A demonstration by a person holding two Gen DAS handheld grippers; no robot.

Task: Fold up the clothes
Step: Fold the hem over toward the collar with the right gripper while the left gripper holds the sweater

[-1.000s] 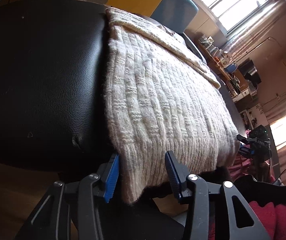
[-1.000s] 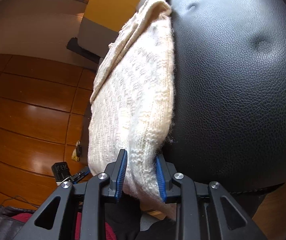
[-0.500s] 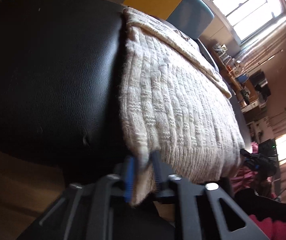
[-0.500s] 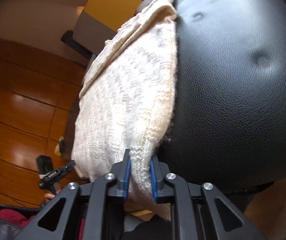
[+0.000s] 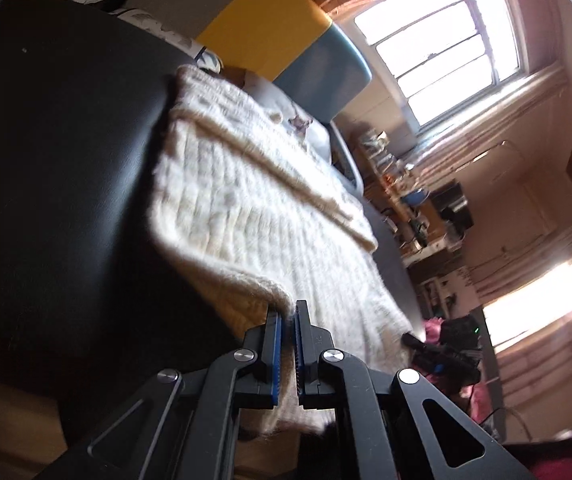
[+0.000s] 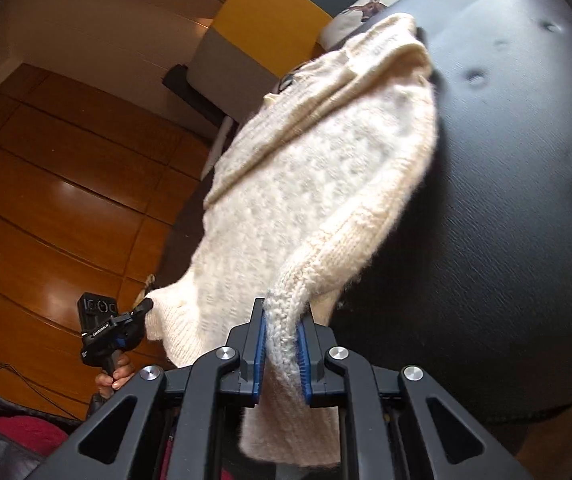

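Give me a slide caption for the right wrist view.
Right claw shut on the cream knit sweater's near edge, lifting it off the black leather seat.

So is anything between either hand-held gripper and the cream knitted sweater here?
No. The left hand-held gripper and right hand-held gripper are each shut directly on the cream knitted sweater's near hem, over the black leather seat.

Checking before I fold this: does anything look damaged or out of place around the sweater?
Nothing on the cream sweater looks damaged. The black leather surface under it shows small dents, which look like wear.
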